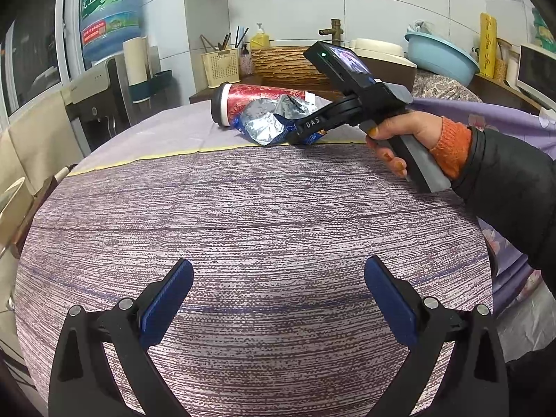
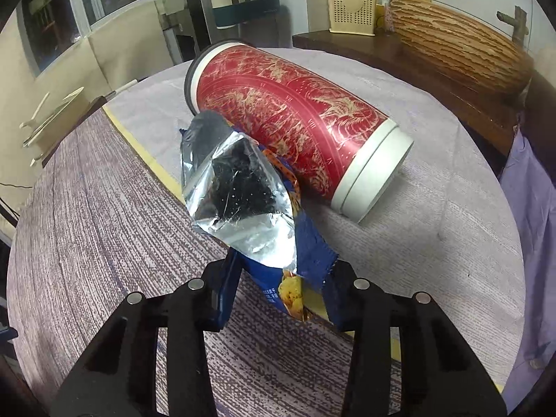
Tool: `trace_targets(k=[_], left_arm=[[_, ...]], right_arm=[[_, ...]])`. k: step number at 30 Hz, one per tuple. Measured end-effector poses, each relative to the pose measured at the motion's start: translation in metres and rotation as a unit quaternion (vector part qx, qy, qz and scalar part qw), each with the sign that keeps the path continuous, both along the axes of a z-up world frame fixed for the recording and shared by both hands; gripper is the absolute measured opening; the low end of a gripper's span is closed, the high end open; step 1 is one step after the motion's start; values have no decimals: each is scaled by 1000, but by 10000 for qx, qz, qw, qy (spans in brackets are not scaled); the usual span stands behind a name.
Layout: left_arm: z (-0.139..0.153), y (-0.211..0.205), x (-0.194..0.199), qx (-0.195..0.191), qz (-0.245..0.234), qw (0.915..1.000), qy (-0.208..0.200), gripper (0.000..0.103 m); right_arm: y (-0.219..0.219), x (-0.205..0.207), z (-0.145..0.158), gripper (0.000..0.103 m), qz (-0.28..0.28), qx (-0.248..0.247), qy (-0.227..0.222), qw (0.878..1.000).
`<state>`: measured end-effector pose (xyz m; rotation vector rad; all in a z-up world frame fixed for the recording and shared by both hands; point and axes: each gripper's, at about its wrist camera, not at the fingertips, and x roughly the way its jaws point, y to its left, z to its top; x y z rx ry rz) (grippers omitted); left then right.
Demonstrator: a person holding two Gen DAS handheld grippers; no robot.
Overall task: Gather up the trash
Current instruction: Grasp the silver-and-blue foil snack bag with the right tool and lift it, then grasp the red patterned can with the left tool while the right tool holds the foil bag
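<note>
A torn blue snack bag with a silver foil lining lies on the purple-clothed table, leaning against a red canister that lies on its side. My right gripper is shut on the bag's lower end, its blue pads pressing both sides. In the left wrist view the right gripper reaches the bag in front of the canister, held by a hand in an orange cuff. My left gripper hangs open over bare cloth, nearer the table's front, with nothing between its fingers.
A water dispenser with a blue bottle stands at the back left. Behind the table a wooden counter carries a cream utensil holder, a wood-patterned basin and a light blue bowl. A floral purple cloth hangs at the right.
</note>
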<state>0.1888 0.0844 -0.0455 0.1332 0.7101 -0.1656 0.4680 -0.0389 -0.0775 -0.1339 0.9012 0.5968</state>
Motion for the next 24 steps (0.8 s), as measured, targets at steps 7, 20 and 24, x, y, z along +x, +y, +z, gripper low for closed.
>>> trace_targets(k=[7,20,24], left_arm=[[-2,3,4,-27,91,9999,48,98],[-3,-9,8,-92,50,9999,103,98],[-2,-22,7,-100,-40,9999,83,98]], right_arm=[[-4,-21,4,31,16,67,-101,9999],[-51,-86,31,31,-3,629,-395,9972],[-80,-105,33,31,-203,743,-471,9959]])
